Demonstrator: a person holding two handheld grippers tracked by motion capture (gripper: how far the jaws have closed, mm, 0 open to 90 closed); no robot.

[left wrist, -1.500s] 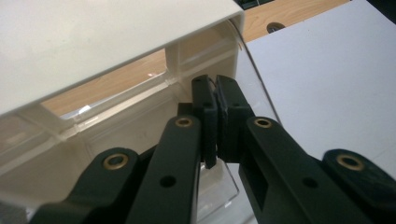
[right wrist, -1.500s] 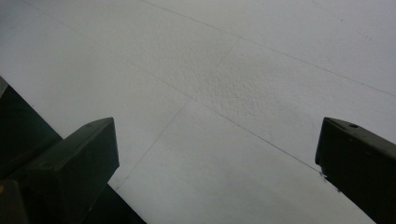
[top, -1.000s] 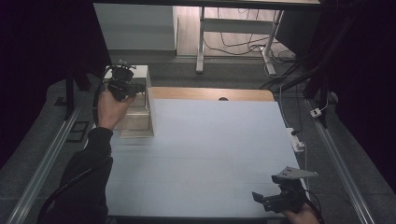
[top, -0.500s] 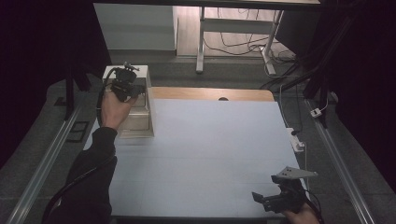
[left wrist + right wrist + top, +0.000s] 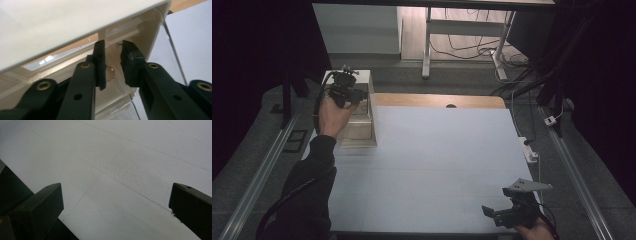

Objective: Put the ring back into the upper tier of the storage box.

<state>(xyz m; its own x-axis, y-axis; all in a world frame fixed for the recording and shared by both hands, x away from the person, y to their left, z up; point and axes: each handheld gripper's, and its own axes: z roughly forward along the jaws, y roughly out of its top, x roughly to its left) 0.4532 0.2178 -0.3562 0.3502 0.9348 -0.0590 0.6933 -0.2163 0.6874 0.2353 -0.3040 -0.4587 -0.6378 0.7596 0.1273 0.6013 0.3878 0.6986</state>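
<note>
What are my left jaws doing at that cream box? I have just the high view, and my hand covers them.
Observer: In the left gripper view, the left gripper is open by a narrow gap and clamps nothing. Its tips are under the overhanging top of the cream box.
Operator: Is anything in there to grab?
Observer: A small reddish loop shows through the gap, against the box's inner surface. It is too small to identify.
Operator: And the right gripper?
Observer: In its own view, the right gripper is wide open over the bare table, with nothing between the jaws.
</note>
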